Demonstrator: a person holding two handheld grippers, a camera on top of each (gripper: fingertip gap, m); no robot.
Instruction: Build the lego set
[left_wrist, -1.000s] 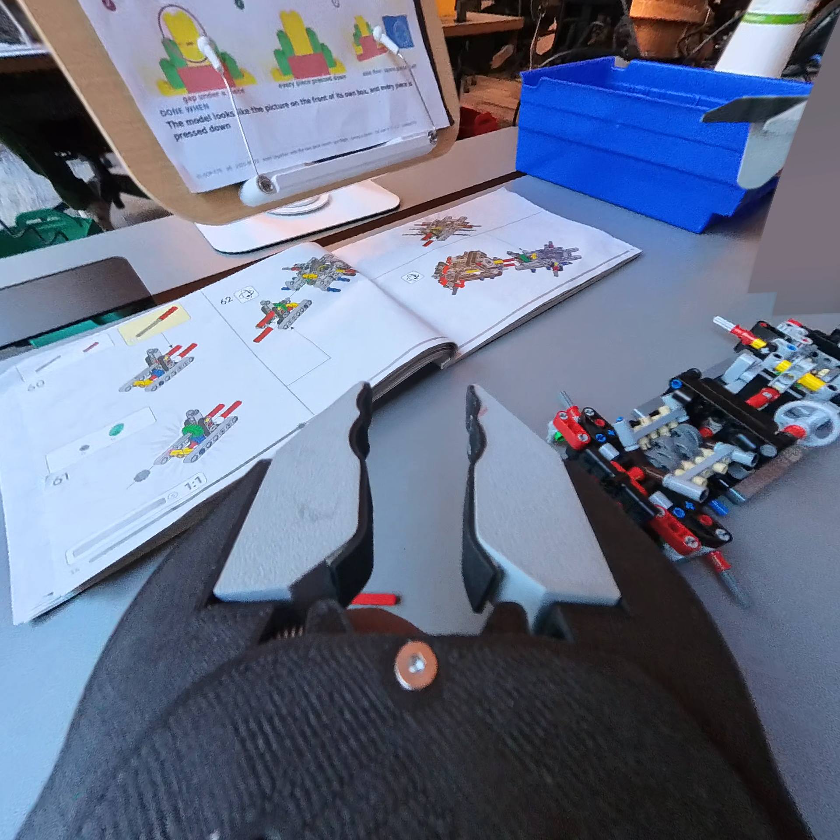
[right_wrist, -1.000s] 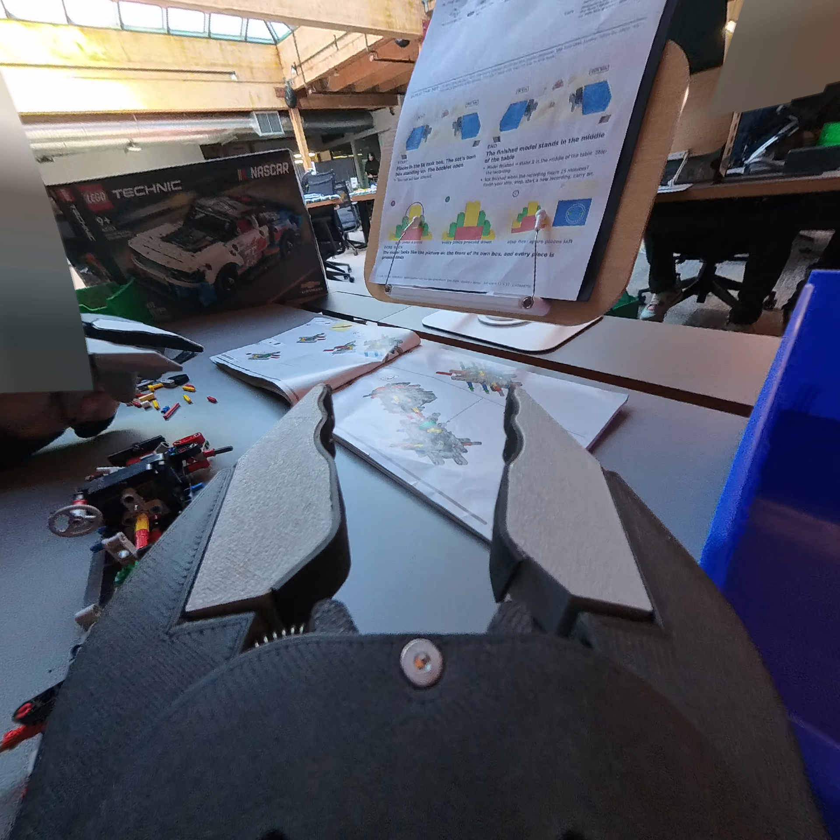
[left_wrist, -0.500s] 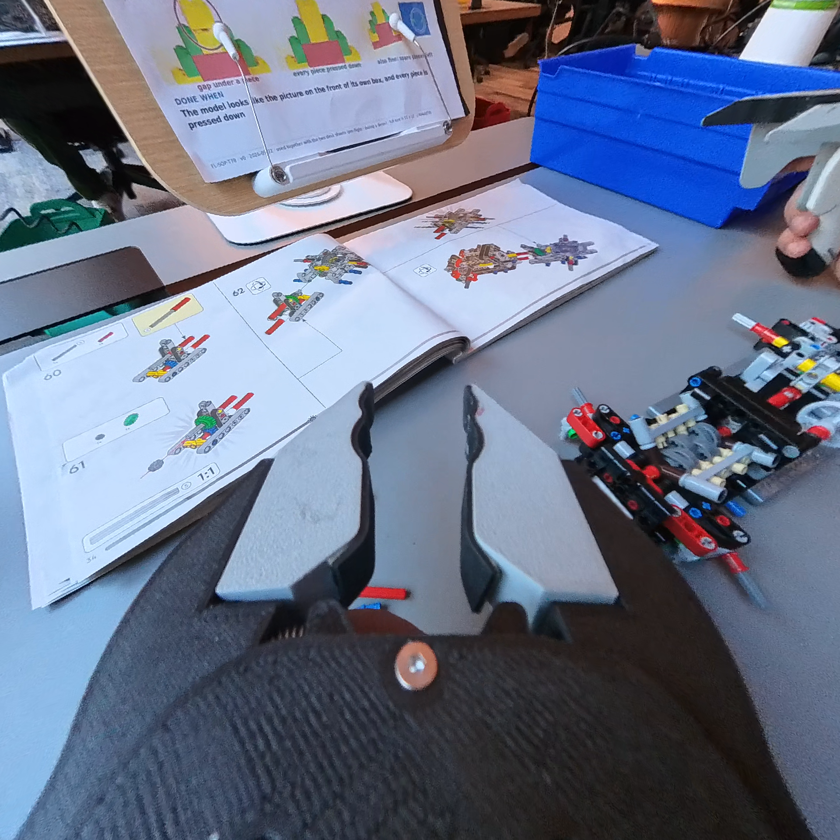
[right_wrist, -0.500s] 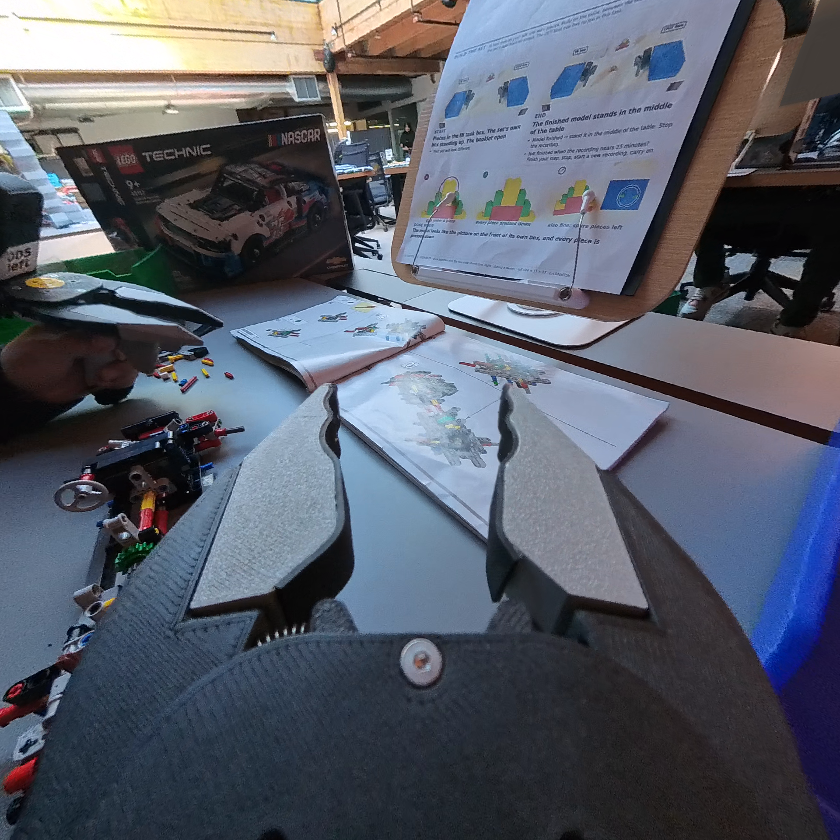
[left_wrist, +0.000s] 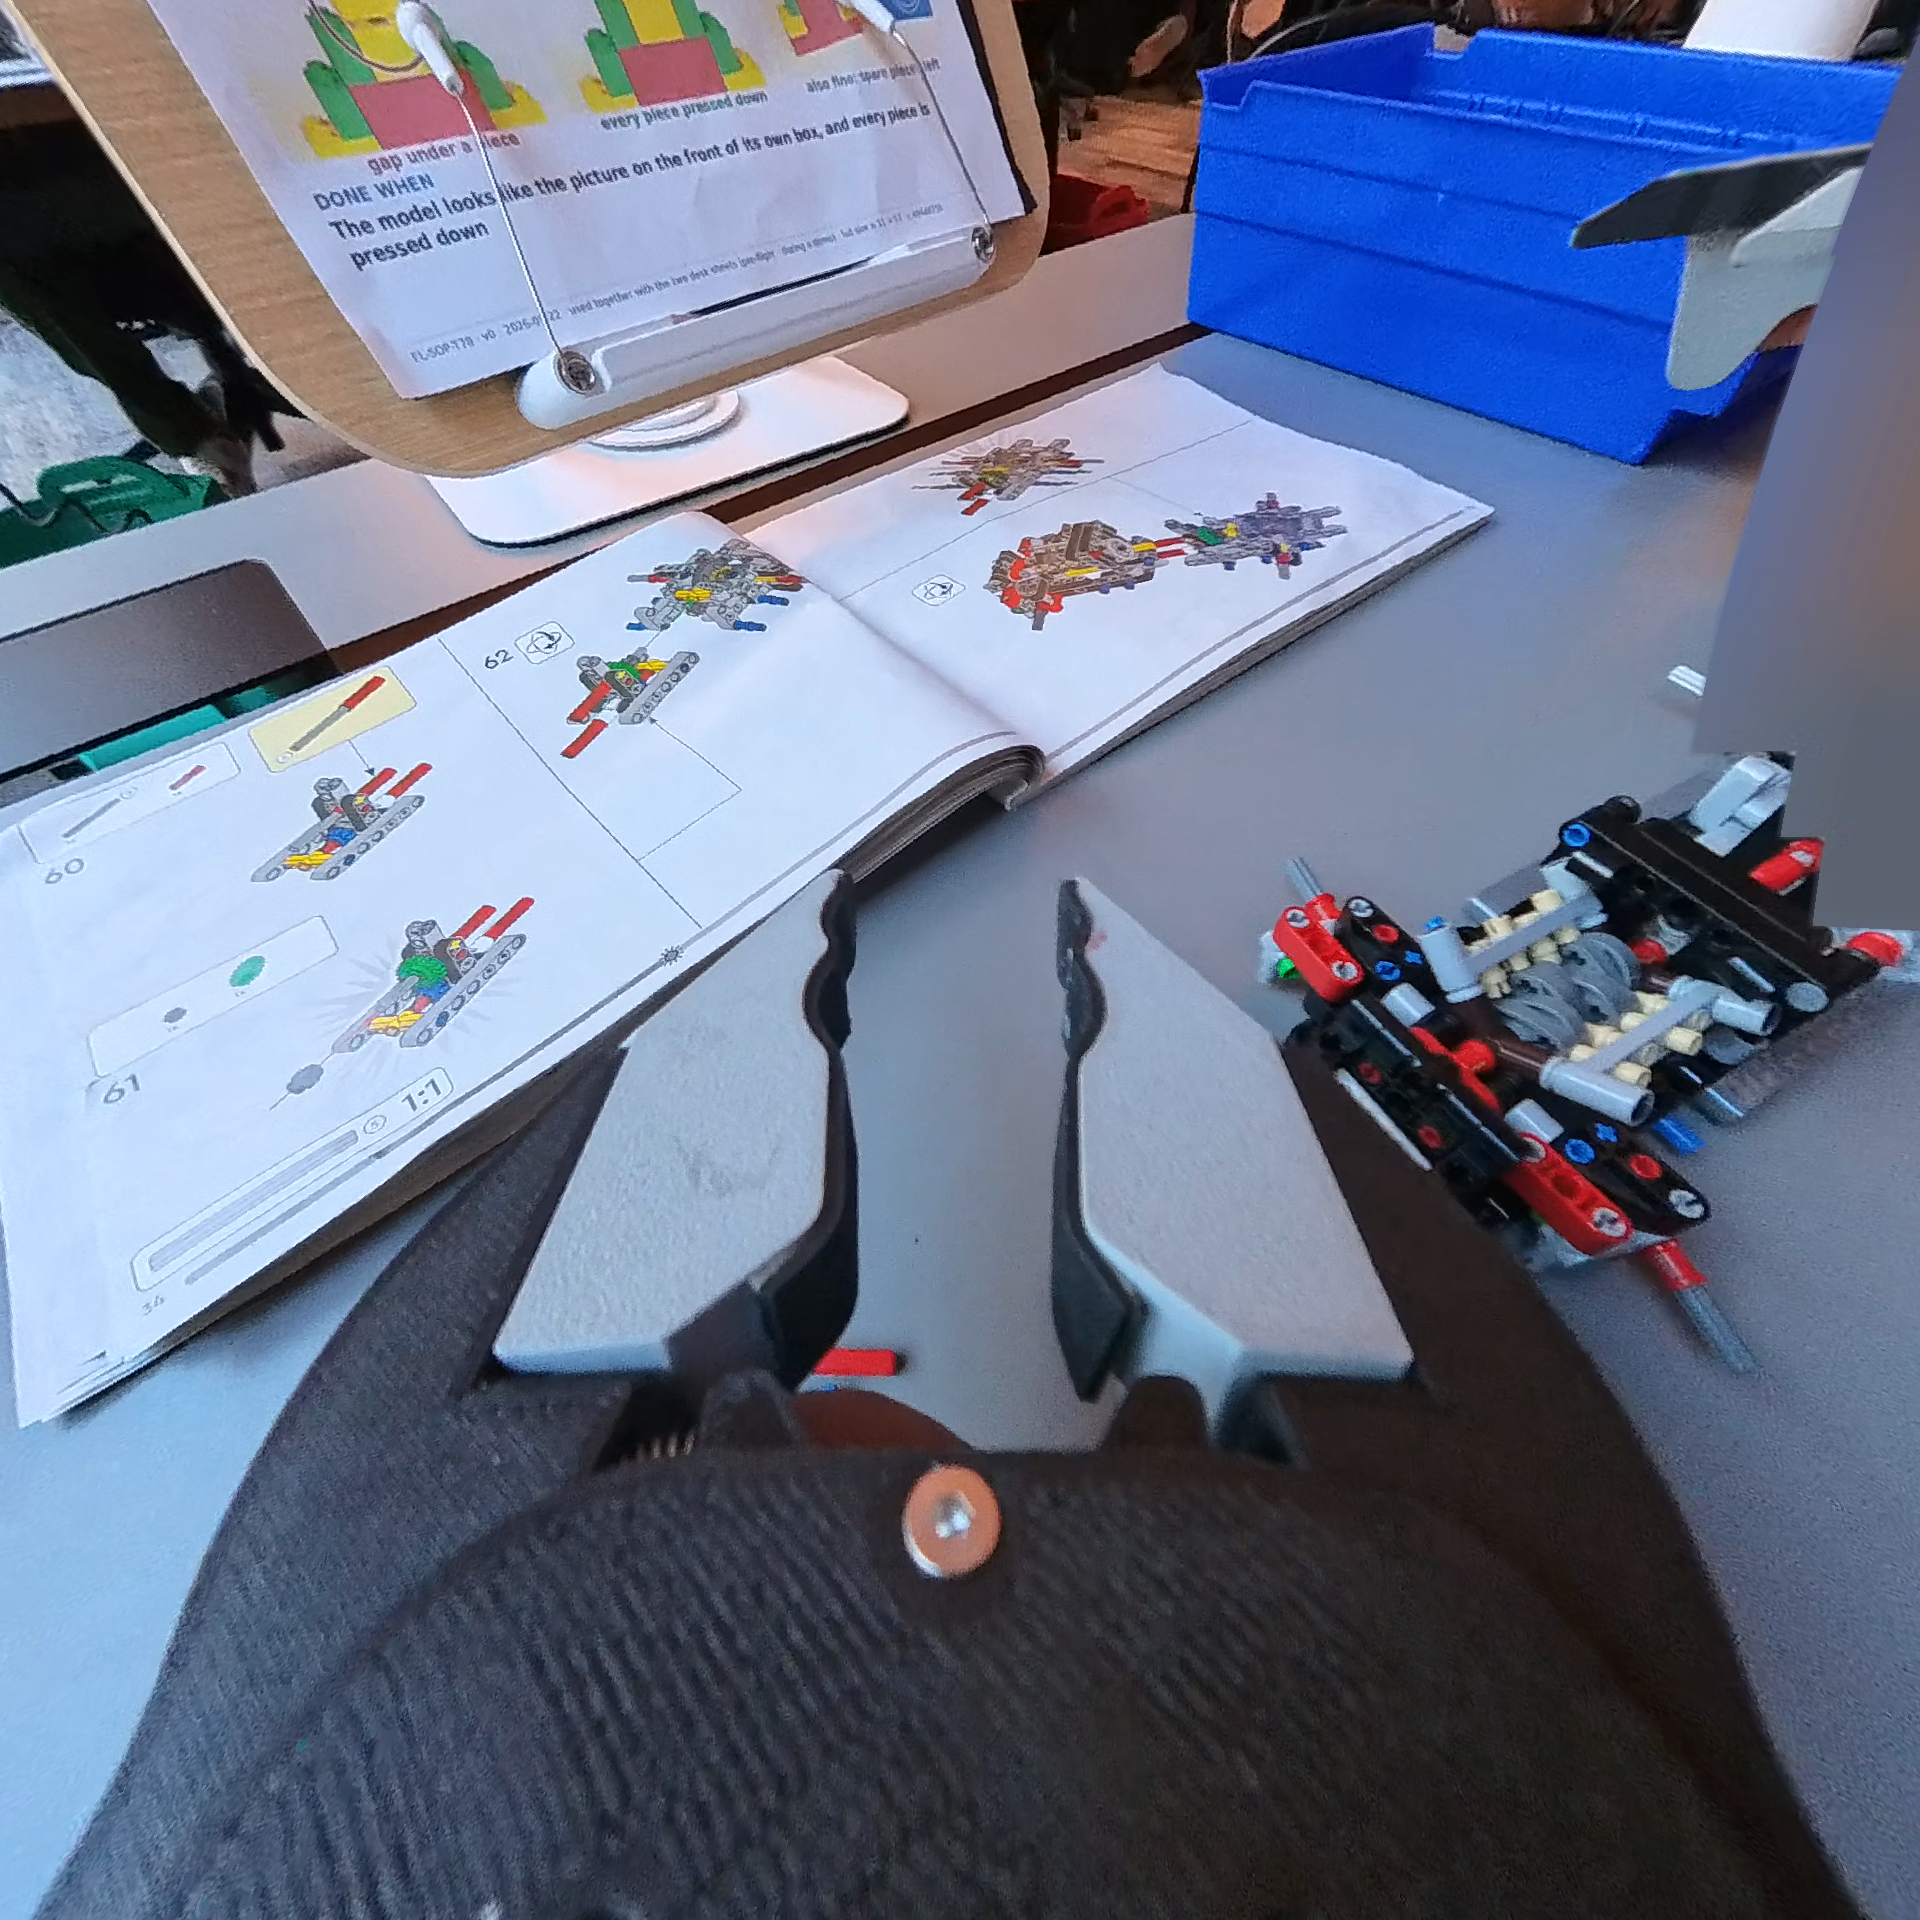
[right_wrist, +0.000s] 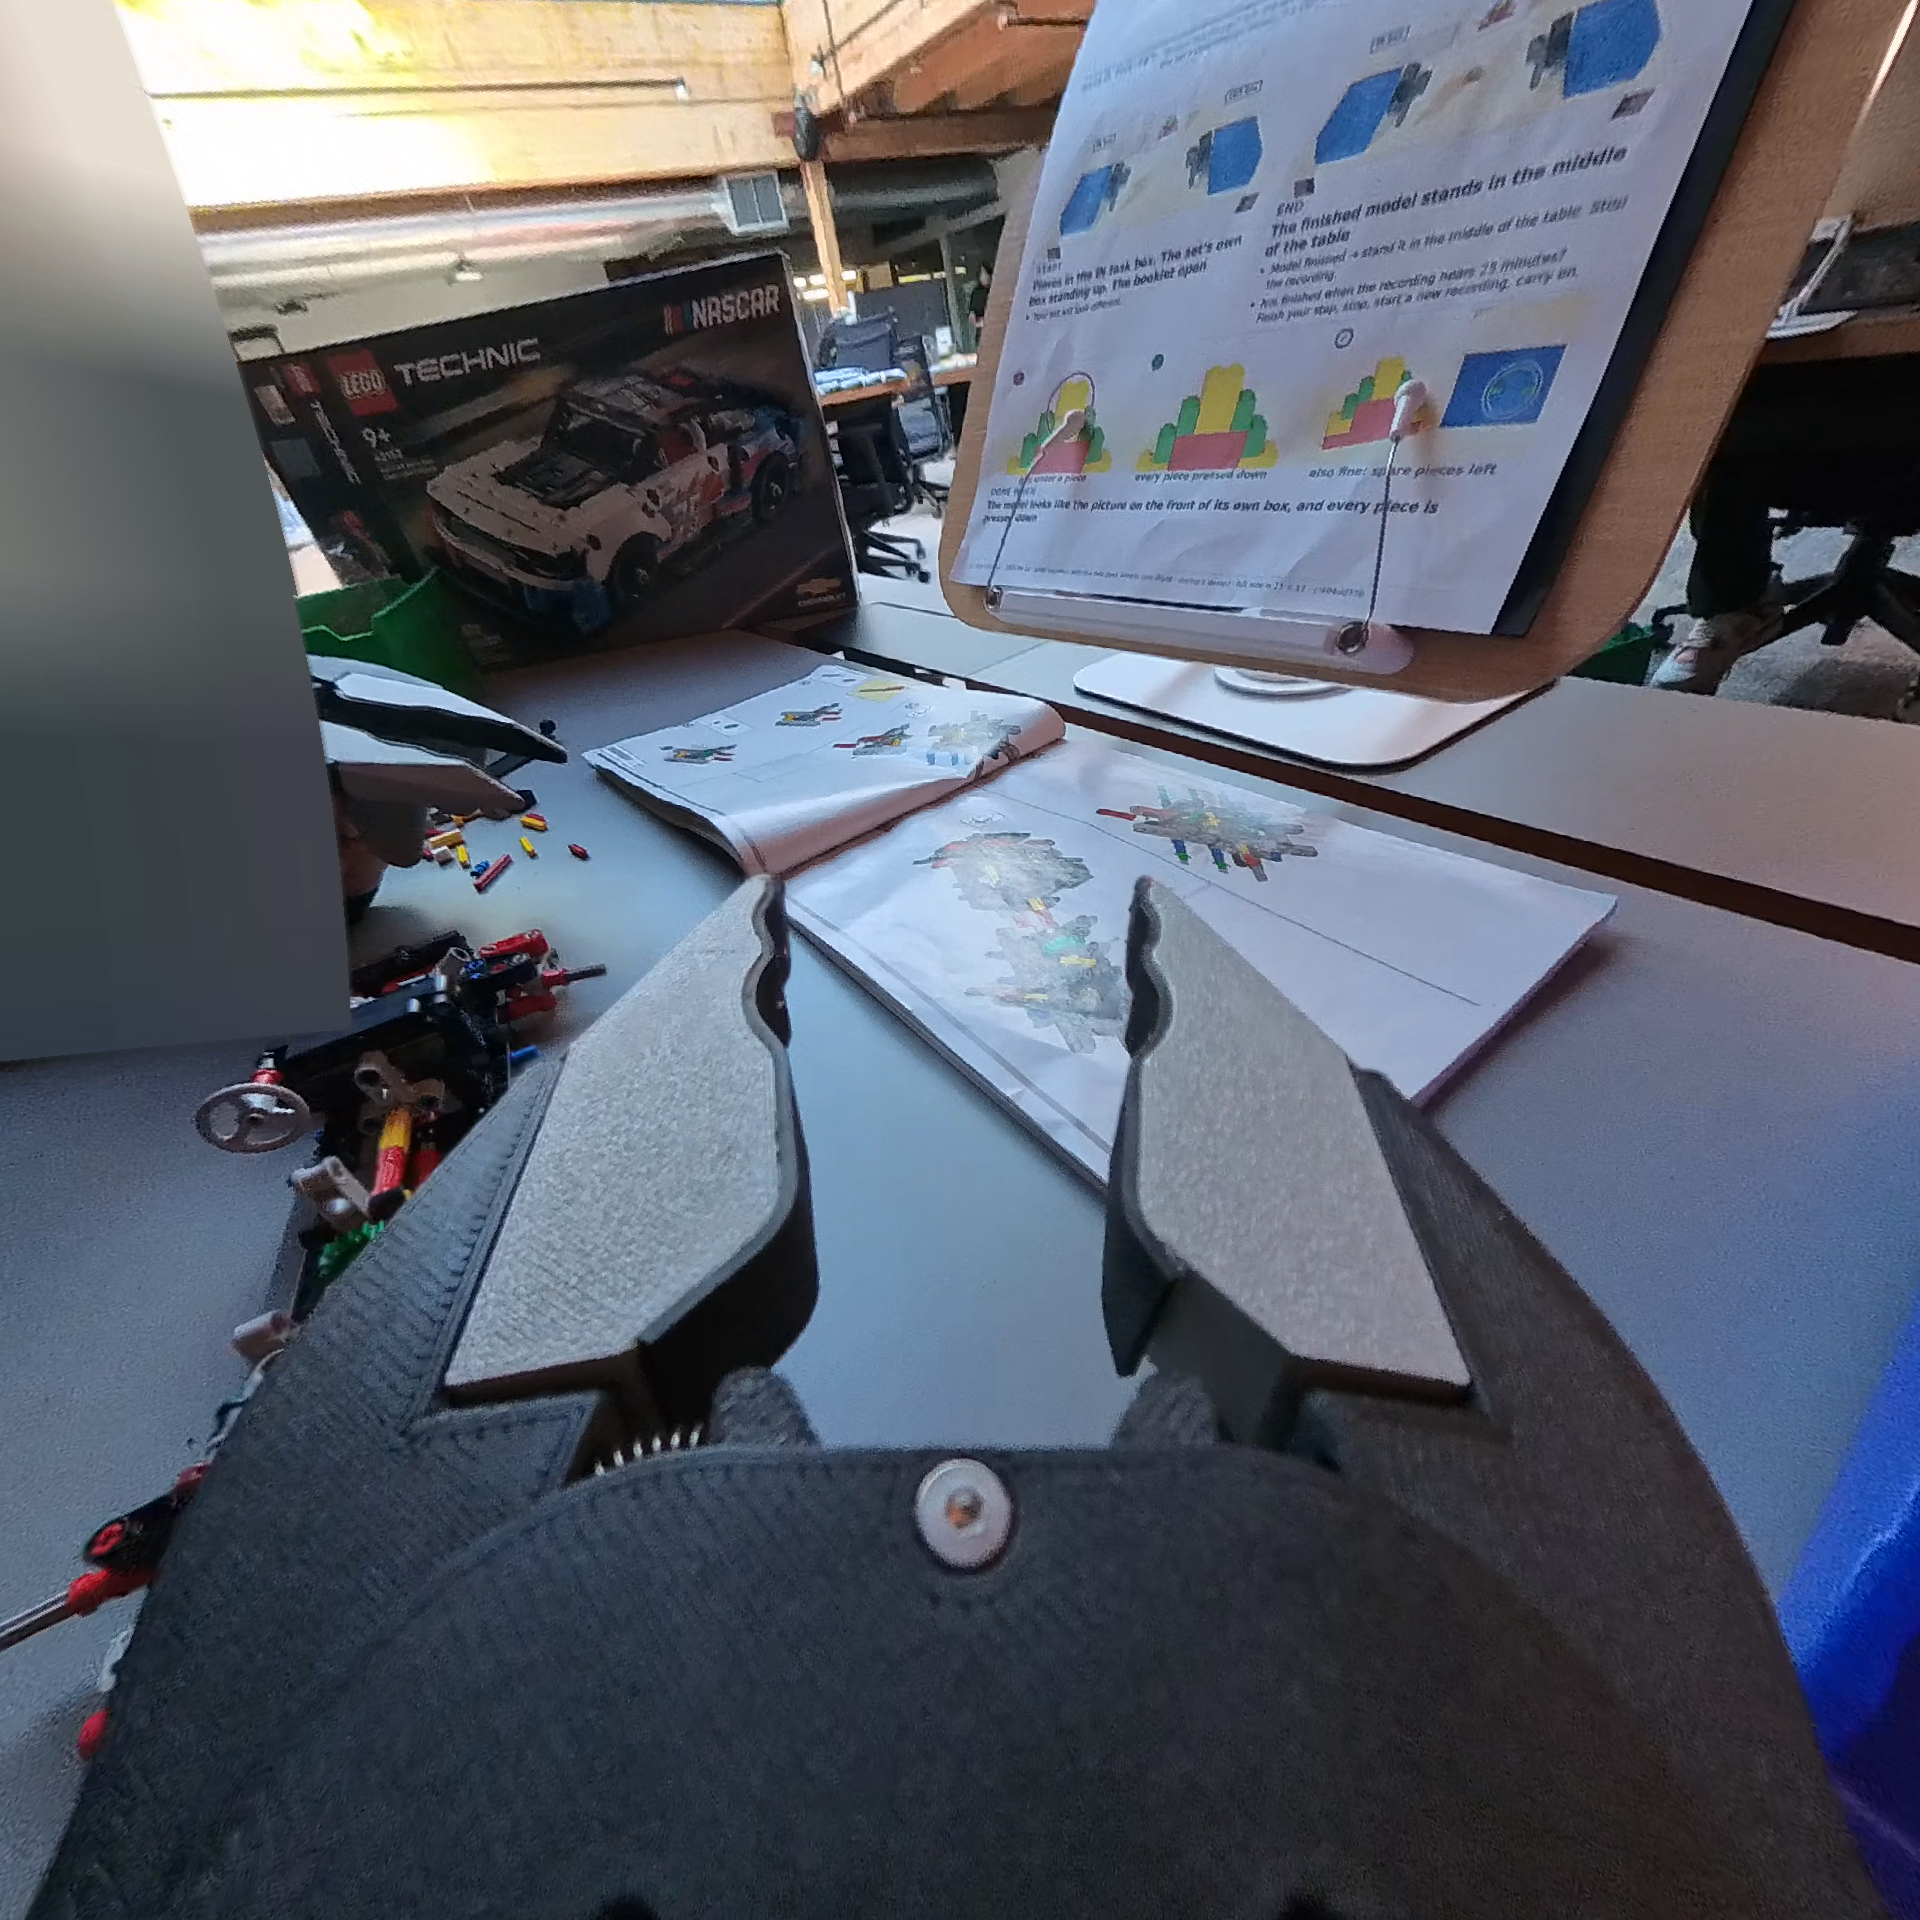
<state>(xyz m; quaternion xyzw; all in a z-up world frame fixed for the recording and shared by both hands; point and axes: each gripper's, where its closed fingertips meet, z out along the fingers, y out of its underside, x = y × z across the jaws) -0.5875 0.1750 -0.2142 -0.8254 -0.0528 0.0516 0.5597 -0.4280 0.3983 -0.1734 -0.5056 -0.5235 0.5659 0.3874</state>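
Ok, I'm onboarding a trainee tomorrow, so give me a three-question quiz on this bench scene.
1. True or false: the left tool holds a red pin.
2. Which lies nearest the right tool? A) booklet B) set box C) loose pins
3. Fill in: the model rests on the ___.

Key: 1. False: both tools are open with nothing between the fingers. 2. A. 3. Table.
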